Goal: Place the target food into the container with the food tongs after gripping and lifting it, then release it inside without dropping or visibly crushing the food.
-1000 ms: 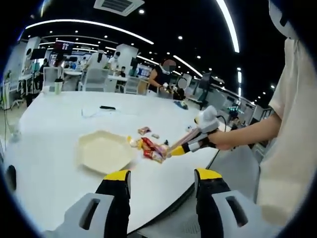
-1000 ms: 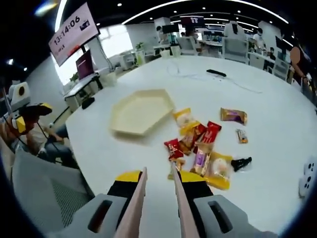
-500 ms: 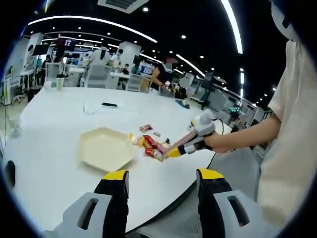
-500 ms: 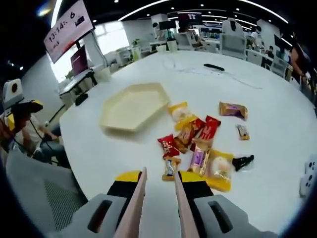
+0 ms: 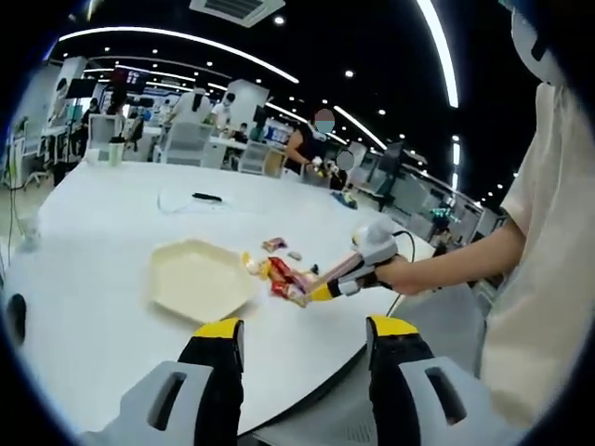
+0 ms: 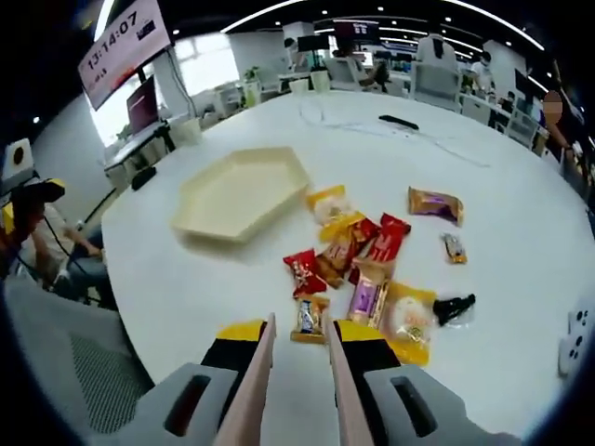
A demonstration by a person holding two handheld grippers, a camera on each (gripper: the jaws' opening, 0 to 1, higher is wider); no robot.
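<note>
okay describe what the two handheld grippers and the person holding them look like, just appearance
The left gripper and the right gripper each have grey jaw bodies with slotted openings, black fingers and yellow tips. The right one carries pale pink tongs along its jaws. In the left gripper view it shows a rounded white top and a dark cable. The person wears a cream short-sleeved top.

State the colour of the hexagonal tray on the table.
Pale cream-yellow tray; clearest in the right gripper view.
</note>
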